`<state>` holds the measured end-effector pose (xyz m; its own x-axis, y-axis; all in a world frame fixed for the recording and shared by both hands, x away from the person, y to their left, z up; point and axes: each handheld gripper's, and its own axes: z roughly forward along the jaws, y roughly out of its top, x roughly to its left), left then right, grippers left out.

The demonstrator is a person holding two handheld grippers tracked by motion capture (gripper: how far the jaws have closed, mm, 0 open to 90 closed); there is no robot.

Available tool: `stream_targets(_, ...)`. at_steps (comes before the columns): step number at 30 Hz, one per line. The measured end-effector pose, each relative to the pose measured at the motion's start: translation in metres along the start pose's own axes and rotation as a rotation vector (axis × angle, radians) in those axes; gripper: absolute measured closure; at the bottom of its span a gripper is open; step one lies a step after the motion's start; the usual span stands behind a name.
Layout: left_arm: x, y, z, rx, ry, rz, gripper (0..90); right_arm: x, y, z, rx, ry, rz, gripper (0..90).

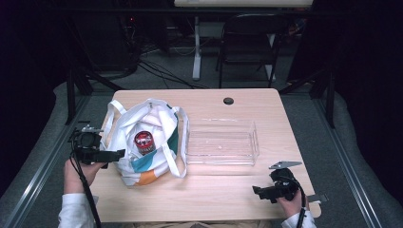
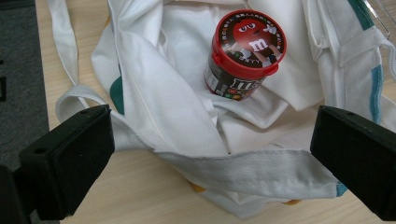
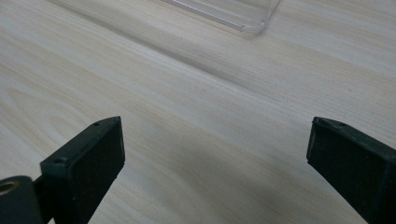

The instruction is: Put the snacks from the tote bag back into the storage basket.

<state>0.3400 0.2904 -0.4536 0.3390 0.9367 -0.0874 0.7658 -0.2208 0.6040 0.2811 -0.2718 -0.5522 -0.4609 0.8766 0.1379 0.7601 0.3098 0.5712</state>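
Right gripper (image 1: 259, 191): I see it in my right hand at the lower right of the high view, jaws spread wide over bare table (image 1: 209, 190), grasping nothing.
Left gripper (image 1: 119, 154): I see it at the left edge of the high view, jaws released and wide apart, tips at the left side of the bag.
Bag strap (image 2: 243, 165): in the left gripper view it runs across the gap between the jaws; whether either jaw touches it I cannot tell.
Tote bag (image 1: 157, 128): white cloth with teal and orange patches, mouth open, left of centre.
Candy jar (image 2: 243, 53): red lid, dark body, tilted, inside the bag.
Clear tray (image 1: 222, 161): just right of the bag, nothing in it.
Chair (image 1: 249, 42): top centre, beyond the table.
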Motion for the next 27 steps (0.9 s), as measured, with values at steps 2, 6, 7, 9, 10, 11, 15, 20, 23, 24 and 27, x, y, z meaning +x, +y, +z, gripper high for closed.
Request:
stream_targets(2,-0.001,0.000,0.000,-0.006,0.003,-0.003,0.0,0.000,0.000,0.000,0.000,0.000,0.000,4.1)
stream_targets(6,-0.002,0.000,0.001,-0.008,0.002,-0.006,0.1,0.001,0.001,0.001,0.002,-0.001,0.002,4.1)
stream_targets(7,-0.002,0.001,0.001,-0.006,-0.001,-0.001,0.1,0.001,0.001,0.001,0.002,-0.001,0.002,4.1)
stream_targets(9,-0.003,0.001,0.001,-0.005,-0.001,0.001,0.1,0.001,0.001,0.001,0.003,-0.002,0.000,4.1)
stream_targets(10,-0.003,0.002,0.001,-0.007,-0.002,0.001,0.1,0.001,0.001,0.001,0.002,-0.002,0.002,4.1)
stream_targets(11,-0.004,0.002,0.000,-0.009,-0.004,-0.003,0.1,0.001,0.000,0.001,0.003,-0.001,0.002,4.1)
stream_targets(15,-0.006,0.006,0.000,-0.010,-0.003,0.011,0.1,0.002,0.000,0.001,0.004,0.001,0.005,4.1)
stream_targets(20,-0.010,0.013,-0.001,-0.017,-0.010,0.022,0.1,0.002,0.000,0.002,0.010,0.003,0.004,4.1)
stream_targets(23,-0.012,0.020,-0.003,-0.036,-0.009,0.022,0.1,0.002,-0.001,0.001,0.012,0.001,0.010,4.1)
stream_targets(24,-0.012,0.020,-0.003,-0.036,-0.009,0.022,0.0,0.002,-0.001,0.001,0.012,0.000,0.010,4.1)
stream_targets(27,-0.014,0.029,-0.003,-0.042,-0.019,0.031,0.0,0.001,-0.001,0.002,0.017,0.000,0.015,4.1)
